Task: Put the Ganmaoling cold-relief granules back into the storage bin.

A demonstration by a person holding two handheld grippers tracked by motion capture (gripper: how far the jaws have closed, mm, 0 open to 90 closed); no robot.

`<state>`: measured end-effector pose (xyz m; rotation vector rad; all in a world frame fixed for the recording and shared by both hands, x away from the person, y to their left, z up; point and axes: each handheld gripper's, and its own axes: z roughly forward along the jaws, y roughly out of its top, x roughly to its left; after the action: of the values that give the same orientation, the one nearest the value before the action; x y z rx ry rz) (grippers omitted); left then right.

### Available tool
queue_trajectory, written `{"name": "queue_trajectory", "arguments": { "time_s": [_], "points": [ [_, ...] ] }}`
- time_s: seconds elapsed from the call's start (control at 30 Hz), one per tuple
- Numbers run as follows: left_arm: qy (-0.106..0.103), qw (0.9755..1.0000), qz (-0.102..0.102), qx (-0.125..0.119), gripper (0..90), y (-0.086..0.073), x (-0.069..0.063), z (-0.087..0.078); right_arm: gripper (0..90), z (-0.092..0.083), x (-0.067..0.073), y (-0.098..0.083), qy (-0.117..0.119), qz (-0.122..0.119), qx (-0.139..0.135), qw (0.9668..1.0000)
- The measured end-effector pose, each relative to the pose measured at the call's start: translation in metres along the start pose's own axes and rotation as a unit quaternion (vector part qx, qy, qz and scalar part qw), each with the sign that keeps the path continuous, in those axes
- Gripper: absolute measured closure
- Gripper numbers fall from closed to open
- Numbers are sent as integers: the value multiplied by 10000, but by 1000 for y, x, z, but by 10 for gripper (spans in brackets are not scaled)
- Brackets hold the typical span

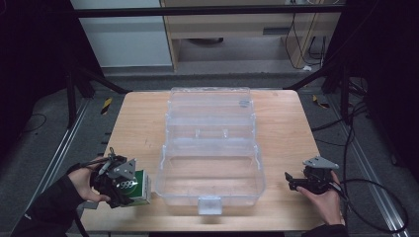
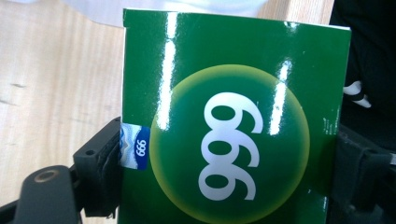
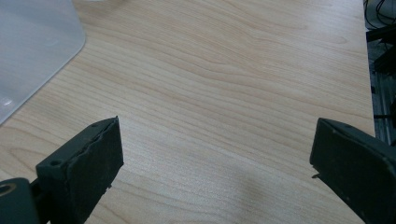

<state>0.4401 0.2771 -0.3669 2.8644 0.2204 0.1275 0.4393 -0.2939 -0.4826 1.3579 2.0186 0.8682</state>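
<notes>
The wooden tabletop (image 1: 138,123) carries a clear plastic case (image 1: 211,163), lid open, at its centre. Near the case's front left corner sits a glossy green box (image 2: 233,121) with a yellow-ringed disc and white "999". The left claw (image 1: 129,190) clamps its sides; its lower portion is cut off. The right claw (image 3: 215,161) is spread wide above bare wood.

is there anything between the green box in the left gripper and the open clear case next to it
Nothing visible does. The left gripper is shut on the green box, just left of the open clear case, with bare wooden table between them. The case's front compartment looks empty.
</notes>
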Motion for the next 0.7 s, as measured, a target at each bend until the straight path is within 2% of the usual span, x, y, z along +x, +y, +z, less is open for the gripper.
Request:
{"name": "queue_trajectory", "arguments": {
  "time_s": [0.33, 0.7],
  "points": [
    [233, 9995, 127, -140, 140, 13, 0, -33, 30, 0, 0, 0, -7, -18, -3, 10000],
    [336, 9989, 225, -217, 141, 25, -2, -49, 30, 1, 0, 0, -10, -39, 9, 10000]
  ]
}}
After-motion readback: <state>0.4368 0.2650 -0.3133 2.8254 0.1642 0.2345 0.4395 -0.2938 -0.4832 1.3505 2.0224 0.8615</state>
